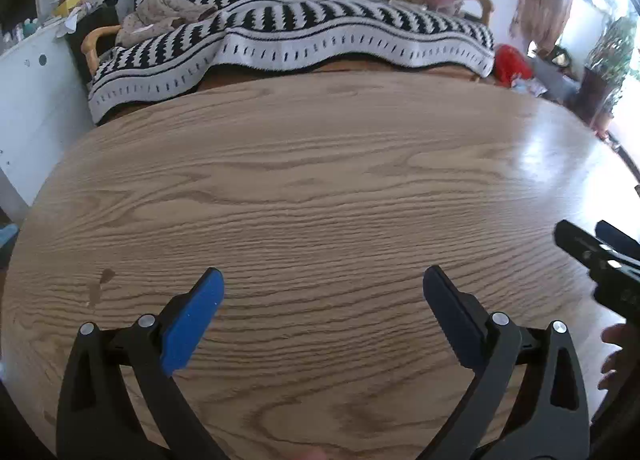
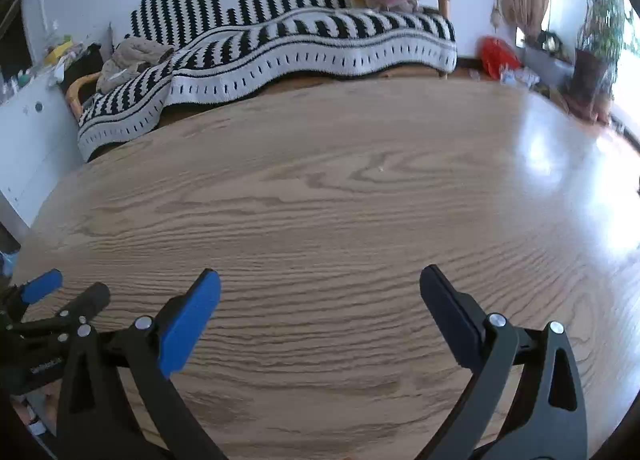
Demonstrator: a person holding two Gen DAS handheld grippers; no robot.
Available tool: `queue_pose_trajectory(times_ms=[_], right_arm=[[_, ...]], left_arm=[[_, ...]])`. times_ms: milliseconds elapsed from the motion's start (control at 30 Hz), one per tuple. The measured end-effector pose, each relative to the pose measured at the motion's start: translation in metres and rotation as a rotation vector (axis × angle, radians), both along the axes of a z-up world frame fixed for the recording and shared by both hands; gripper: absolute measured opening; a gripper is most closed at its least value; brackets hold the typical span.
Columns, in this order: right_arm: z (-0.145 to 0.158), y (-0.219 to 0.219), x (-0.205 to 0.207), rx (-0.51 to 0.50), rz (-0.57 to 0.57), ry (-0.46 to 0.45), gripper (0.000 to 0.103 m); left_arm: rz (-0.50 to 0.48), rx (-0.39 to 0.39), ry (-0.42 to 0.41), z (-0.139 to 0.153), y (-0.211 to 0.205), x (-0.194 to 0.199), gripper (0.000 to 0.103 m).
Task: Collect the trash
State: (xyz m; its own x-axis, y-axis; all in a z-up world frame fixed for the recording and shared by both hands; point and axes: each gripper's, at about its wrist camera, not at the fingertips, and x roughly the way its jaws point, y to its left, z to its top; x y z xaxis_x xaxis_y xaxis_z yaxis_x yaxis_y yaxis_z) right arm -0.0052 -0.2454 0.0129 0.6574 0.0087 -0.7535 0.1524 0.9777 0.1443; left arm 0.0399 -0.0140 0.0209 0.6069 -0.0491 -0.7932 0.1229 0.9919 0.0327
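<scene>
My left gripper is open and empty, held just above a light wooden table. My right gripper is open and empty too, over the same table. The right gripper's black body shows at the right edge of the left wrist view, and the left gripper's fingers show at the left edge of the right wrist view. No trash shows on the table in either view. A small dark stain marks the wood near my left fingertip.
A sofa with a black-and-white striped blanket stands behind the table's far edge. A white cabinet with clutter on top is at the left. A red bag and potted plants sit on the floor at the far right.
</scene>
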Motion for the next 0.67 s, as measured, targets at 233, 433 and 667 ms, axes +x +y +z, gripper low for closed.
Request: queue_pose_trajectory(times_ms=[233,433,667], right_arm=[[-0.002,-0.006,-0.006,0.045,0.008,0.002,0.096],[-0.001,0.003,-0.009,0.040,0.032,0.006,0.096],[0.000,0.008,-0.011,0.017,0.050,0.007,0.096]], left_arm=[[0.044,0.034,-0.063,0.008,-0.001,-0.005,0.097],[0.009,-0.042,-0.027,0.002,-0.001,-0.005,0.097],[0.017,-0.011,-0.030,0.001,0.000,-0.001,0.097]])
